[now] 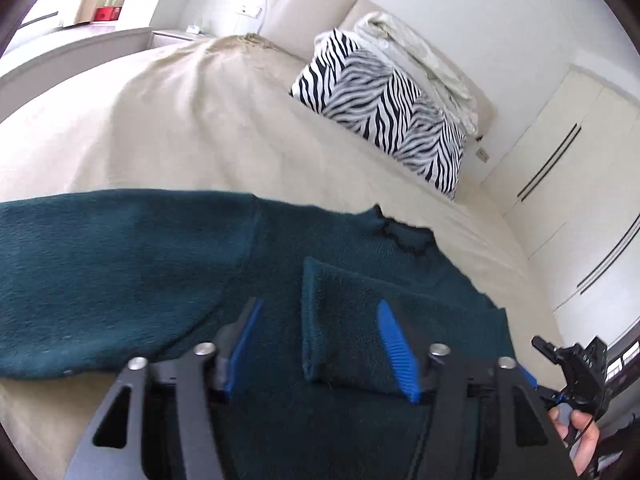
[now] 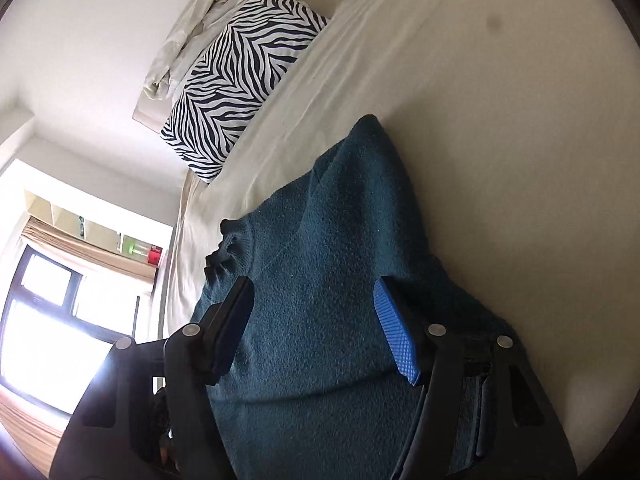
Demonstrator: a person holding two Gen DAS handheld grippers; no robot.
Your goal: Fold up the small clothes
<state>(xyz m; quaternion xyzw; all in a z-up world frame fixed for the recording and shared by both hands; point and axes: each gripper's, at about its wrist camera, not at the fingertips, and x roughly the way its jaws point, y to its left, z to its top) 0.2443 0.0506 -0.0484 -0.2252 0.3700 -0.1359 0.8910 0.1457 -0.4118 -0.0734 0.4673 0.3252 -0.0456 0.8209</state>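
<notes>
On the cream bed [image 1: 180,128] lies a dark green sweater [image 1: 120,272], spread flat with one sleeve folded across its middle. The left gripper [image 1: 320,344] is over the folded sleeve with its blue jaws wide apart, holding nothing. The right gripper [image 2: 316,328] is over the sweater too, its jaws also wide apart, and a zebra pillow [image 2: 236,80] sits far up the bed.

- You have no readable text, label, brand, number or sign in either wrist view
- The small red and green containers [image 1: 109,3] on the far shelf are too blurred for you to read any printing
- The dark teal knitted sweater [image 2: 320,280] shows you no visible tag
</notes>
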